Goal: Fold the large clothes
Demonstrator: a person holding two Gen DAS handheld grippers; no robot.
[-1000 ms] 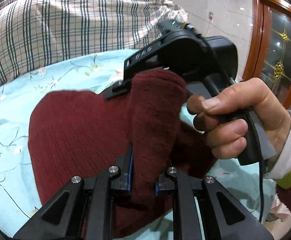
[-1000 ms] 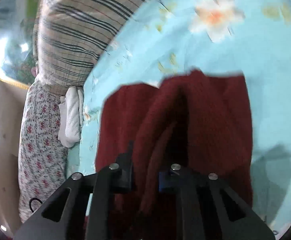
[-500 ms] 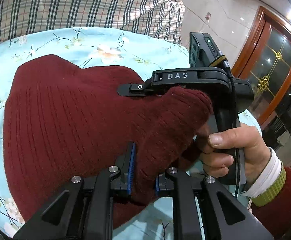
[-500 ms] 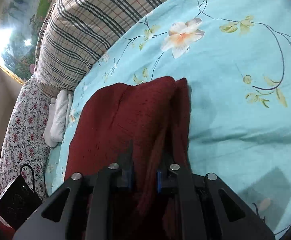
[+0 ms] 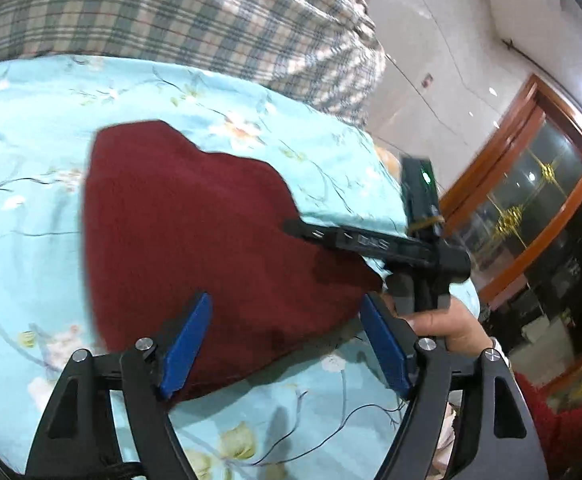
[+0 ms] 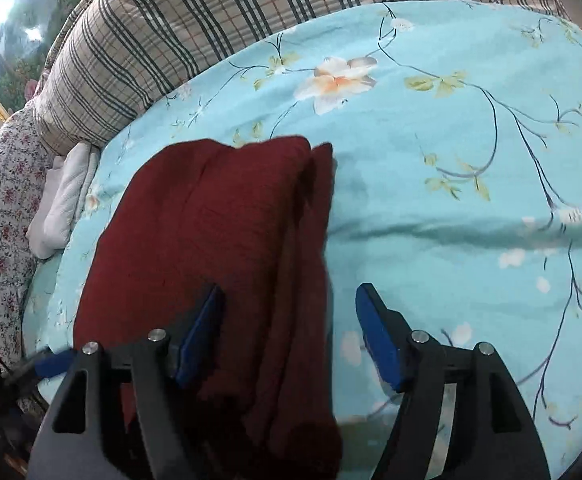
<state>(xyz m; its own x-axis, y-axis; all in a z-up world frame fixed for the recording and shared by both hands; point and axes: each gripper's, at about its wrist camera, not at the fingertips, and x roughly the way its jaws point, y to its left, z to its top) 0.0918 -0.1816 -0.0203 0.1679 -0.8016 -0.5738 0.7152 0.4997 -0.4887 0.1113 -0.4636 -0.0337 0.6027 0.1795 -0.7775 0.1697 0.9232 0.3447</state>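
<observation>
Both grippers, clamped on the maroon sweater (image 6: 211, 240) 0.5 s ago, have released it: left gripper (image 5: 287, 340) and right gripper (image 6: 289, 336) now stand spread wide. The sweater lies folded on the bed (image 6: 451, 208), its right edge bordering bare floral sheet. A plaid quilt (image 6: 211, 20) bounds the far side; a wooden door (image 5: 531, 200) stands beyond.
</observation>
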